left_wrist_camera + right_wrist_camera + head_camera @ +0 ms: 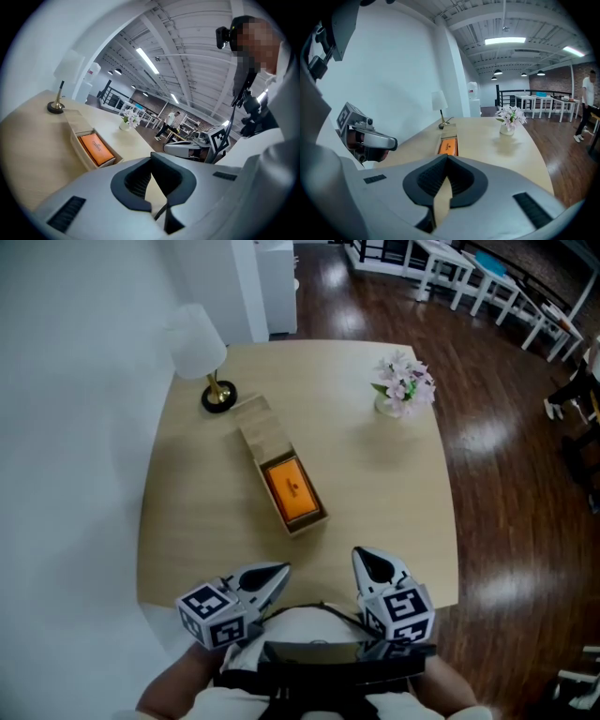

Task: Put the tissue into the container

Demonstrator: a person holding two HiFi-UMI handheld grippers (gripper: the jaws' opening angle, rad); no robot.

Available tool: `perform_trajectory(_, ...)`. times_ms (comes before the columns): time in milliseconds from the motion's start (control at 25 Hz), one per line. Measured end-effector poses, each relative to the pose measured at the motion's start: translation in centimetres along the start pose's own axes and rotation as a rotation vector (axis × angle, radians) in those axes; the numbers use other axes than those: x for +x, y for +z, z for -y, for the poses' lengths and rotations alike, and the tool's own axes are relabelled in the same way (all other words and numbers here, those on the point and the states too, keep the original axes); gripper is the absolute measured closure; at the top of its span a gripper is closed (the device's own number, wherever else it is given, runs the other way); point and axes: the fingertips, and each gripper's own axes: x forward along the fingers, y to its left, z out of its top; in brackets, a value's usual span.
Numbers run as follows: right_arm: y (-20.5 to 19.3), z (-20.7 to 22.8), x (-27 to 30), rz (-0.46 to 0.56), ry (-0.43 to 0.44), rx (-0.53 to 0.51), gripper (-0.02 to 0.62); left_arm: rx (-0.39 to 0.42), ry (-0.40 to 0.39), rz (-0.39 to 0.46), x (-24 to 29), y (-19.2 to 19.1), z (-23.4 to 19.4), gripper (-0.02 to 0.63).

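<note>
Orange and flat, the tissue pack (292,488) already lies inside the wooden box (255,427), in its open near end. The box's far end is plain wood, either a lid or a bare floor; I cannot tell which. The box sits slantwise on the light wooden table (384,512), left of the middle, with its far end just beside the foot of the lamp (217,395) near the far left corner. A vase of pink flowers (405,385) stands well apart, toward the far right corner.

Both tongs hover low over the near edge, close to the person's body. The left gripper (279,570) is clenched with nothing between its jaws, and so is the right gripper (364,559). Each gripper view shows only bare tabletop through the slit.

By the look of it, the pack is light and soft, likely paper in a thin, slightly slick wrapper. It should squash before it resists, so a gentle squeeze ought to do. It seems to fit snugly against the box walls, leaving little room along its long sides. If it needs shifting, the better hold is probably across the short width at the near end, where the rim is low.
</note>
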Motion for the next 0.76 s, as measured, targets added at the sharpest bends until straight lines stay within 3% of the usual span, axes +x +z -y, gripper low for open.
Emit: perform_trajectory(760, -0.4, -1.2, 0.1, -0.028, 0.028, -0.029, 0.595, 0.020, -0.010, -0.048, 0.0, -0.6, 0.6, 0.606)
